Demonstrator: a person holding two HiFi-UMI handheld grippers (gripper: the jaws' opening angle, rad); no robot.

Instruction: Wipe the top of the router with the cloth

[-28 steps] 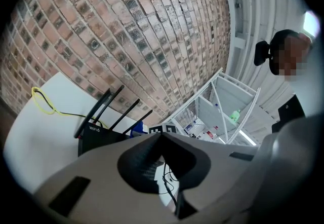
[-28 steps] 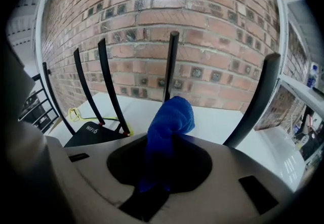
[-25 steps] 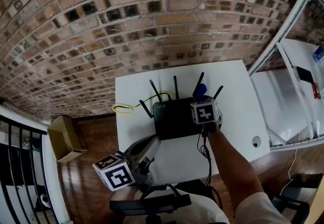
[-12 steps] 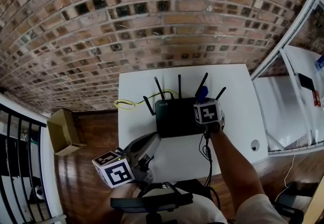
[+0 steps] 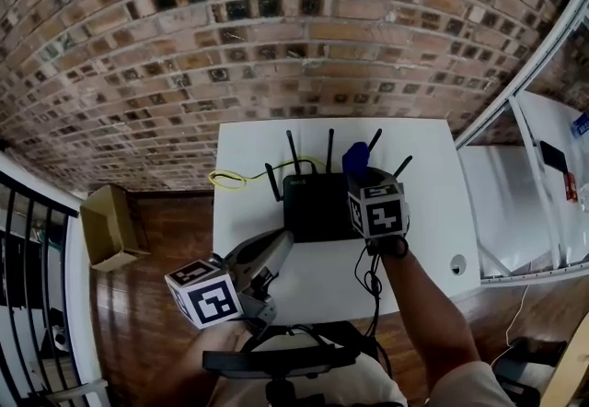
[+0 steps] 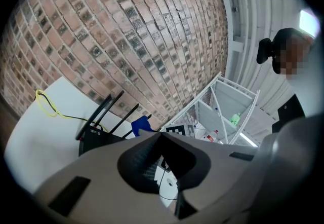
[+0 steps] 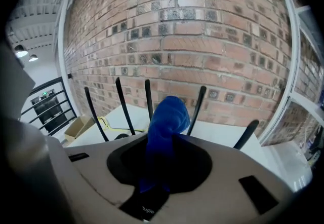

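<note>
The black router (image 5: pixel 316 203) stands on the white table (image 5: pixel 433 184) with its antennas (image 5: pixel 329 150) up. My right gripper (image 5: pixel 361 173) hangs over the router's right rear part, shut on the blue cloth (image 5: pixel 355 157). The cloth sticks up from the jaws in the right gripper view, blue cloth (image 7: pixel 167 119), with antennas (image 7: pixel 124 106) behind it. My left gripper (image 5: pixel 279 245) is low at the table's near edge, left of the router, jaws together with nothing in them. The left gripper view shows the router (image 6: pixel 93 134) and the blue cloth (image 6: pixel 142 124) ahead.
A yellow cable (image 5: pixel 230 180) runs from the router's back left across the table. A black cable (image 5: pixel 371 281) trails off the near edge. A cardboard box (image 5: pixel 109 227) sits on the wood floor at left. A brick wall (image 5: pixel 276 46) stands behind, and white shelving (image 5: pixel 543 203) at right.
The right gripper with the cloth has stayed over the router's right rear and come slightly nearer to me. The left gripper has barely moved.
</note>
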